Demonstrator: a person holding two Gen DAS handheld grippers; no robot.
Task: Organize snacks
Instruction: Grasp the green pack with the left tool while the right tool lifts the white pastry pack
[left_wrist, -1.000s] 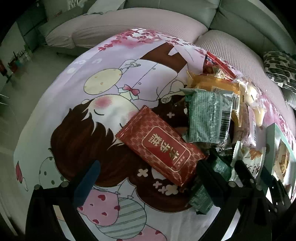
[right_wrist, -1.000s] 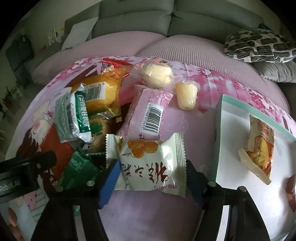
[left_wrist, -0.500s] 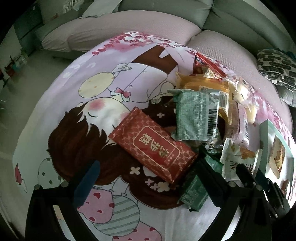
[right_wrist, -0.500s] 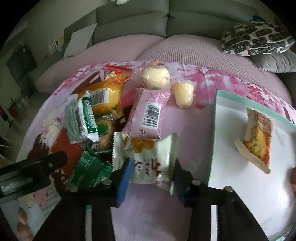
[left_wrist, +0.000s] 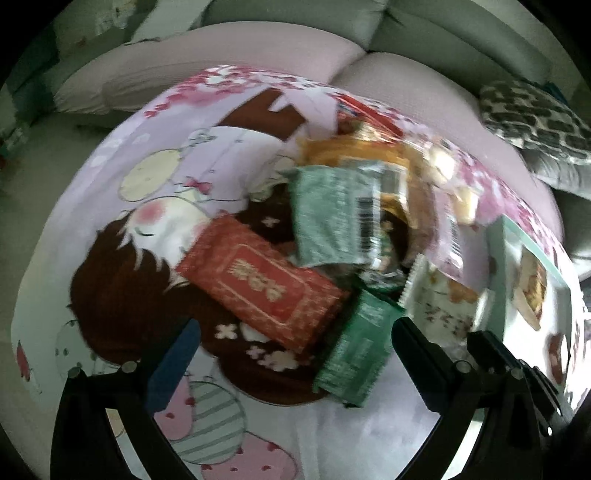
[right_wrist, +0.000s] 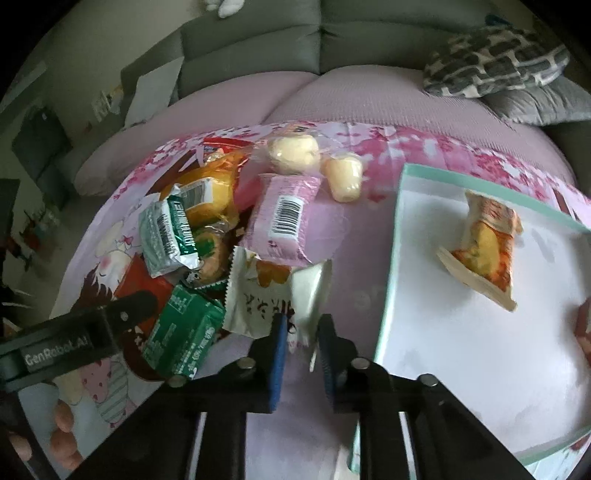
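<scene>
On the cartoon-printed pink cloth (right_wrist: 369, 266) spread over the sofa seat, the snacks lie heaped toward its left half. At the pile's left edge a flat red foil packet with gold lettering (left_wrist: 258, 284) lies on the cloth, between the spread, empty fingers of the left gripper (left_wrist: 291, 358). Just right of it sit a dark green box-shaped packet (right_wrist: 184, 332) and, farther back, a pale green crinkled wrapper with a barcode (right_wrist: 166, 232) resting on an orange bag (right_wrist: 210, 192). Next comes a pink wrapper with a white barcode label (right_wrist: 284, 218), with two pale yellow jelly cups (right_wrist: 343, 177) behind it near the cloth's far edge. In front of the pink wrapper, the right gripper (right_wrist: 301, 347) has its blue-padded fingers pinched on the near edge of a white serrated snack packet with dark lettering (right_wrist: 266, 299), which tilts up off the cloth. At the cloth's right edge lies a white rectangular tray with a mint-green rim (right_wrist: 399, 229); it holds an orange-and-yellow snack bag (right_wrist: 484, 243) near its far side, and a reddish item, cut off at the picture's edge.
</scene>
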